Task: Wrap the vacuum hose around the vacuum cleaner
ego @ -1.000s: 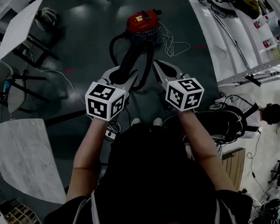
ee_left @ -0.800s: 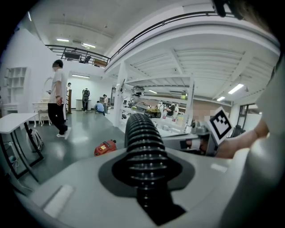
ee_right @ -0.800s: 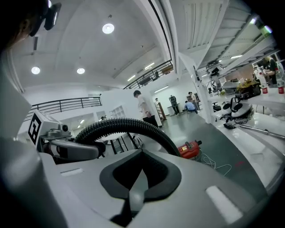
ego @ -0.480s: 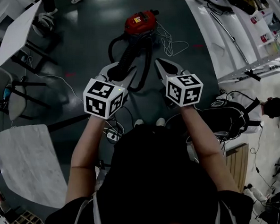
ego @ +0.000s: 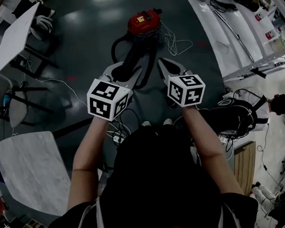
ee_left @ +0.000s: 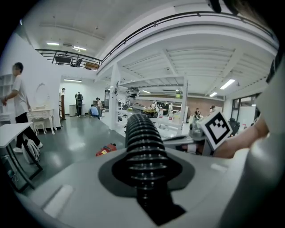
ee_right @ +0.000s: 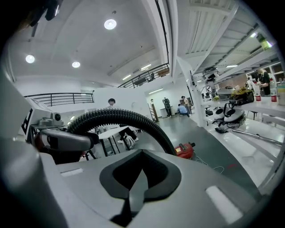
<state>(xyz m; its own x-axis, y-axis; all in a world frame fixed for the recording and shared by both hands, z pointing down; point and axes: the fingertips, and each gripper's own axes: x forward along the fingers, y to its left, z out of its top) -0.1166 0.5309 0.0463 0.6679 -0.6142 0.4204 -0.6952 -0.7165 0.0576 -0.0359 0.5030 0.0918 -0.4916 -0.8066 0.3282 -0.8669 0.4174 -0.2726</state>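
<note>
Head view: a person (ego: 152,184) stands on a dark floor (ego: 90,31) with a gripper in each hand, arms held out toward the red vacuum (ego: 144,22) lying well ahead. The black ribbed hose (ego: 131,57) runs from the vacuum back to the left gripper (ego: 126,72), whose jaws clasp it; a slack loop bows off to the left. The right gripper (ego: 165,66) hangs just beside, jaws pressed together on nothing, apart from the hose. A white cord (ego: 178,43) lies tangled right of the vacuum, and a white table (ego: 17,29) stands at far left. Left gripper view: the hose (ee_left: 141,142) fills the gap between the jaws, gripped on both sides and rising away from the camera; the vacuum (ee_left: 106,149) shows small on the floor beyond, and the right gripper's marker cube (ee_left: 218,127) sits to the right. Right gripper view: the jaws meet edge to edge, empty; the hose (ee_right: 120,116) arcs across behind them from the left gripper (ee_right: 84,139) down to the vacuum (ee_right: 185,150) on the floor.
</note>
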